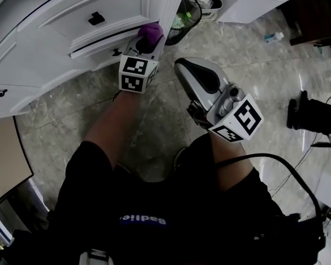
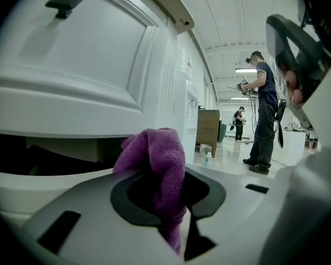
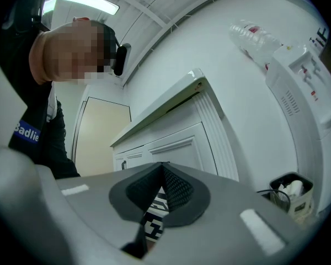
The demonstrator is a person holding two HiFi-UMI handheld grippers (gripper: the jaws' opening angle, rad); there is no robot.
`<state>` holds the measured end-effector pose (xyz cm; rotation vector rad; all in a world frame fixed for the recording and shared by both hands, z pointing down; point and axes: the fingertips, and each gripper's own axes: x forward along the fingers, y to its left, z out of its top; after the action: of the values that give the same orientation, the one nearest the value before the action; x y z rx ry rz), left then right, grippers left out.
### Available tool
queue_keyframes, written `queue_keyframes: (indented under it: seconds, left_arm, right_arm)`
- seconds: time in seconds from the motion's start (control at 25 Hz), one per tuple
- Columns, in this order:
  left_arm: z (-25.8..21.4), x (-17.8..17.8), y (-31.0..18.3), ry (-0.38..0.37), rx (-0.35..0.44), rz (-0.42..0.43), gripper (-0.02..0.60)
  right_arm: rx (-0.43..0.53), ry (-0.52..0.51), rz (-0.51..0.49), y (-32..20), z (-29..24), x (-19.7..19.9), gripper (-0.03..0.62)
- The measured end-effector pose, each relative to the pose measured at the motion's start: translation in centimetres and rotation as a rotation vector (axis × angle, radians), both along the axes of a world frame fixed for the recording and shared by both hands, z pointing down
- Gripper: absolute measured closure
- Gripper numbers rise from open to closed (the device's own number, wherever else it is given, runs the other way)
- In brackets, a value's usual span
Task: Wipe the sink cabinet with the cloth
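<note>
left gripper (image 2: 171,206) pinching cloth (image 2: 157,159), bunched past its tips as a wiping pad | cloth straight ahead at cabinet (image 2: 88,76) front, contact unclear | right gripper (image 3: 160,189) pressed together, empty, held back beside left, likely just keeping clear

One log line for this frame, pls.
left claw: shut on purple microfibre cloth | cloth: at white panelled sink cabinet front, contact unclear | right claw: shut, empty, apart from cabinet
</note>
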<state>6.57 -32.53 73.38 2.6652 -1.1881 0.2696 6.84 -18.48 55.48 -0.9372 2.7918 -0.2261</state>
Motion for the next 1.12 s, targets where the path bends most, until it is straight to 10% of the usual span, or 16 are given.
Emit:
queue_keyframes:
  seconds: [0.24, 0.68, 1.12]
  left_arm:
    - [-1.4, -5.0, 3.0, 0.056, 0.037, -0.052, 0.494]
    - [3.0, -23.5, 5.2, -0.001, -0.025, -0.393, 0.494]
    - [3.7, -18.4, 3.6, 0.029, -0.042, -0.298, 0.494]
  right_arm:
    - [0.000, -0.032, -0.011, -0.3, -0.3, -0.8, 0.600]
    - [-0.035, -0.048, -0.097, -0.6, 0.8, -5.3, 0.600]
    - [-0.057, -0.037, -0.081, 0.0, 1.4, -4.4, 0.600]
